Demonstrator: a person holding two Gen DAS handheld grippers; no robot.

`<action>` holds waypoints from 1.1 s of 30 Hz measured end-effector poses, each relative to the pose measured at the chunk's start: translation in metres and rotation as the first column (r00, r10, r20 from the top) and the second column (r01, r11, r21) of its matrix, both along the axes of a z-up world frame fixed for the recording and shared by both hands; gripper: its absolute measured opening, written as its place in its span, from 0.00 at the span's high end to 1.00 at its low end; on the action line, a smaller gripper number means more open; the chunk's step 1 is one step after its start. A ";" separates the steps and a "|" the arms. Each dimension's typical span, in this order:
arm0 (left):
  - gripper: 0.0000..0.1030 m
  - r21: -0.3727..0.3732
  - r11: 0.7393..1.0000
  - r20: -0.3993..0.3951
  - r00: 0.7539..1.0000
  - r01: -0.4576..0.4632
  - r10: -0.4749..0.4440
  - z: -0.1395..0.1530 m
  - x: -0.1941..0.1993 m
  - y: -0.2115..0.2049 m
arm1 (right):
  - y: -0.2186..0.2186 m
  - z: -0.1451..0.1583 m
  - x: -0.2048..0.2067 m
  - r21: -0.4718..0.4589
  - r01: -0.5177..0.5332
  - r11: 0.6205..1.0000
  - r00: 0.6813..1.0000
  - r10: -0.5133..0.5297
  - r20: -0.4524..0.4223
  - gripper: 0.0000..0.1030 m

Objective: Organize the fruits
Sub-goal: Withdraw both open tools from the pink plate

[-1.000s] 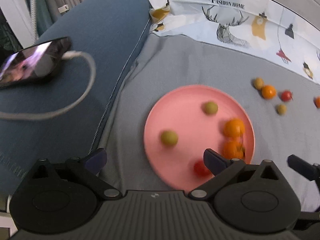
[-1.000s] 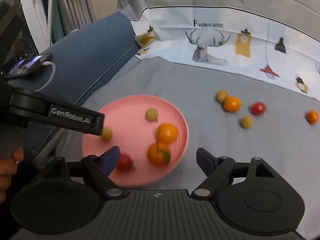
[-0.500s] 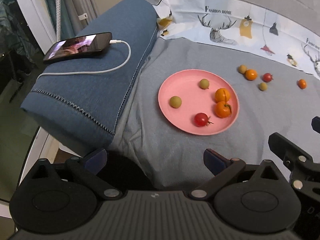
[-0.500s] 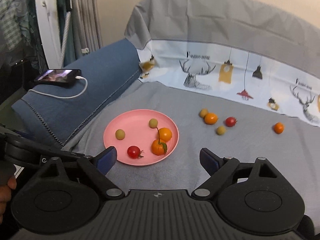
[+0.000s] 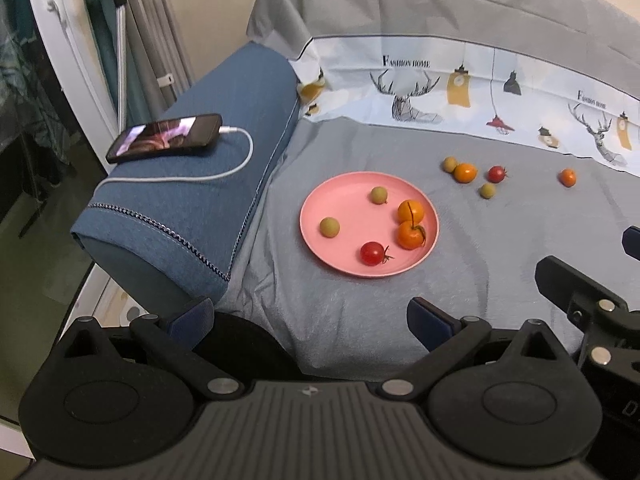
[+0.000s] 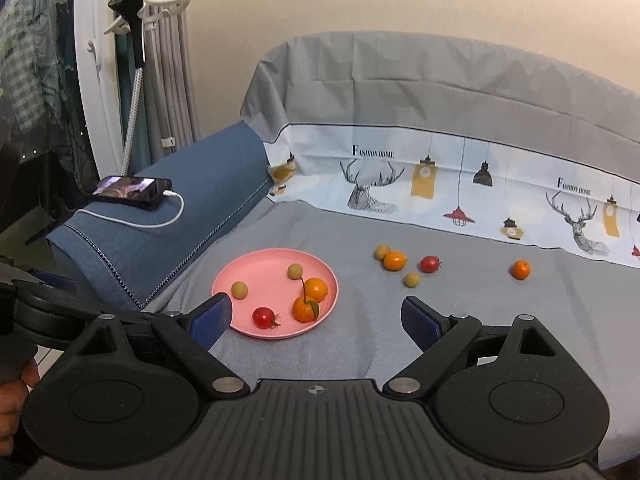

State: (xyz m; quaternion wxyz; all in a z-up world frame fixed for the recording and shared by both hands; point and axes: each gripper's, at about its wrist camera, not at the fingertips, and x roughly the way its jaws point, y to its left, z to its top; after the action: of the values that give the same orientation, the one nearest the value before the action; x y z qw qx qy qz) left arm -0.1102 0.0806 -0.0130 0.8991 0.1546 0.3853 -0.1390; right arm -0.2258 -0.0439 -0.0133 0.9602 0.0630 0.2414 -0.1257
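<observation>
A pink plate (image 5: 344,196) (image 6: 260,266) lies on the grey sheet. It holds two green fruits (image 5: 329,227), two oranges (image 5: 411,235) (image 6: 305,309) and a red tomato (image 5: 372,253) (image 6: 263,317). Beyond it on the sheet lie a green fruit, an orange (image 6: 395,260), a tomato (image 6: 429,264), another green fruit (image 6: 411,279) and a lone orange (image 6: 520,269). My left gripper (image 5: 310,318) is open and empty, well short of the plate. My right gripper (image 6: 316,318) is open and empty, near the plate's front edge.
A blue bolster (image 5: 208,184) lies left of the plate with a phone (image 5: 164,138) and white cable on it. A printed cloth (image 6: 460,184) lines the back. The sheet's front edge (image 5: 340,364) drops off near the grippers.
Both grippers have pulled back and up from the plate, so it now sits farther away. The fruits have not moved.
</observation>
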 end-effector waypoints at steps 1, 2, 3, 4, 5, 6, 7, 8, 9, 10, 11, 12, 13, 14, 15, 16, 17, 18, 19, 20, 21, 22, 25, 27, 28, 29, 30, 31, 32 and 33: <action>0.00 -0.001 1.000 0.005 1.000 0.002 -0.002 0.002 -0.002 0.000 | 0.001 0.001 -0.001 -0.001 0.001 1.000 1.000 -0.001 0.003 0.10; 0.00 -0.002 1.000 0.008 1.000 0.005 -0.004 0.002 -0.003 0.001 | 0.001 0.002 -0.003 -0.002 0.000 1.000 1.000 0.000 0.007 0.10; 0.00 -0.004 1.000 0.012 1.000 0.006 -0.006 0.004 -0.005 0.001 | 0.002 0.003 -0.004 -0.003 0.000 1.000 1.000 0.000 0.009 0.10; 0.00 -0.004 1.000 0.014 1.000 0.007 -0.007 0.004 -0.006 0.001 | 0.004 0.004 -0.005 -0.005 0.000 1.000 1.000 0.000 0.011 0.10; 0.00 -0.004 1.000 0.014 1.000 0.008 -0.008 0.004 -0.007 0.002 | 0.004 0.004 -0.006 -0.005 -0.001 1.000 1.000 0.001 0.012 0.10; 0.00 -0.004 1.000 0.015 1.000 0.008 -0.008 0.005 -0.008 0.003 | 0.004 0.004 -0.006 -0.006 0.000 1.000 1.000 0.000 0.013 0.10; 0.00 -0.006 1.000 0.017 1.000 0.008 -0.008 0.005 -0.009 0.003 | 0.004 0.004 -0.007 -0.006 0.000 1.000 1.000 0.000 0.013 0.10; 0.00 -0.007 1.000 0.018 1.000 0.008 -0.008 0.006 -0.009 0.003 | 0.005 0.004 -0.008 -0.006 0.000 1.000 1.000 0.000 0.013 0.10; 0.00 -0.008 1.000 0.019 1.000 0.008 -0.008 0.006 -0.009 0.003 | 0.005 0.004 -0.008 -0.006 0.000 1.000 1.000 0.000 0.013 0.10; 0.00 -0.008 1.000 0.021 1.000 0.009 -0.008 0.007 -0.010 0.004 | 0.005 0.004 -0.008 -0.006 0.000 1.000 1.000 0.001 0.013 0.10; 0.00 -0.008 1.000 0.022 1.000 0.009 -0.009 0.007 -0.010 0.004 | 0.005 0.004 -0.008 -0.006 -0.001 1.000 1.000 0.001 0.013 0.10; 0.00 -0.008 1.000 0.023 1.000 0.010 -0.010 0.007 -0.010 0.004 | 0.005 0.004 -0.008 -0.006 -0.001 1.000 1.000 0.001 0.013 0.10; 0.00 -0.008 1.000 0.023 1.000 0.011 -0.011 0.008 -0.010 0.004 | 0.005 0.004 -0.009 -0.006 -0.001 1.000 1.000 0.002 0.013 0.10; 0.00 -0.007 1.000 0.024 1.000 0.011 -0.011 0.008 -0.010 0.004 | 0.005 0.003 -0.008 -0.006 -0.001 1.000 1.000 0.001 0.013 0.10; 0.00 -0.007 1.000 0.023 1.000 0.011 -0.011 0.008 -0.010 0.004 | 0.005 0.003 -0.008 -0.006 -0.001 1.000 1.000 0.001 0.013 0.10; 0.00 -0.007 1.000 0.023 1.000 0.011 -0.011 0.007 -0.010 0.004 | 0.005 0.003 -0.007 -0.006 0.000 1.000 1.000 0.000 0.013 0.10; 0.00 -0.007 1.000 0.022 1.000 0.010 -0.010 0.007 -0.011 0.004 | 0.006 0.003 -0.008 -0.006 -0.001 1.000 1.000 0.001 0.012 0.10; 0.00 -0.007 1.000 0.021 1.000 0.009 -0.009 0.007 -0.011 0.004 | 0.006 0.004 -0.008 -0.005 -0.002 1.000 1.000 0.002 0.011 0.10; 0.00 -0.007 1.000 0.021 1.000 0.008 -0.008 0.007 -0.011 0.004 | 0.006 0.004 -0.008 -0.005 -0.002 1.000 1.000 0.002 0.009 0.10; 0.00 -0.006 1.000 0.020 1.000 0.008 -0.008 0.007 -0.010 0.004 | 0.005 0.004 -0.008 -0.003 -0.002 1.000 1.000 0.002 0.008 0.10; 0.00 -0.006 1.000 0.019 1.000 0.008 -0.008 0.007 -0.010 0.004 | 0.005 0.004 -0.008 -0.003 -0.003 1.000 1.000 0.003 0.007 0.10; 0.00 -0.005 1.000 0.018 1.000 0.009 -0.009 0.007 -0.010 0.004 | 0.005 0.004 -0.009 -0.002 -0.003 1.000 1.000 0.003 0.005 0.10; 0.00 -0.001 1.000 0.013 1.000 0.012 -0.012 0.005 -0.009 0.003 | 0.005 0.004 -0.008 0.002 -0.005 1.000 1.000 0.005 0.000 0.09; 0.00 0.001 1.000 0.009 1.000 0.012 -0.012 0.004 -0.009 0.003 | 0.004 0.003 -0.007 0.005 -0.006 1.000 1.000 0.006 -0.003 0.09; 0.00 0.002 1.000 0.008 1.000 0.012 -0.012 0.004 -0.008 0.002 | 0.004 0.003 -0.007 0.007 -0.007 1.000 1.000 0.007 -0.004 0.09; 0.00 0.004 1.000 0.006 1.000 0.012 -0.012 0.003 -0.008 0.002 | 0.003 0.002 -0.006 0.009 -0.007 1.000 1.000 0.007 -0.006 0.09; 0.00 0.005 1.000 0.004 1.000 0.012 -0.012 0.002 -0.008 0.002 | 0.003 0.002 -0.005 0.012 -0.008 1.000 1.000 0.008 -0.008 0.09; 0.00 0.006 1.000 0.002 1.000 0.012 -0.012 0.001 -0.008 0.001 | 0.002 0.001 -0.004 0.014 -0.009 1.000 1.000 0.009 -0.011 0.09; 0.00 0.008 1.000 -0.002 1.000 0.012 -0.012 0.000 -0.006 0.000 | 0.001 0.001 -0.003 0.017 -0.010 1.000 1.000 0.010 -0.013 0.09; 0.00 0.011 1.000 -0.006 1.000 0.012 -0.012 -0.001 -0.006 0.000 | 0.000 0.000 -0.002 0.020 -0.010 1.000 1.000 0.010 -0.015 0.09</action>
State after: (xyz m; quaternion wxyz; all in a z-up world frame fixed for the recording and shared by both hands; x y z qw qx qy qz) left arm -0.1163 0.0807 -0.0140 0.8962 0.1614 0.3877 -0.1429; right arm -0.2276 -0.0437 -0.0133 0.9583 0.0704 0.2503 -0.1189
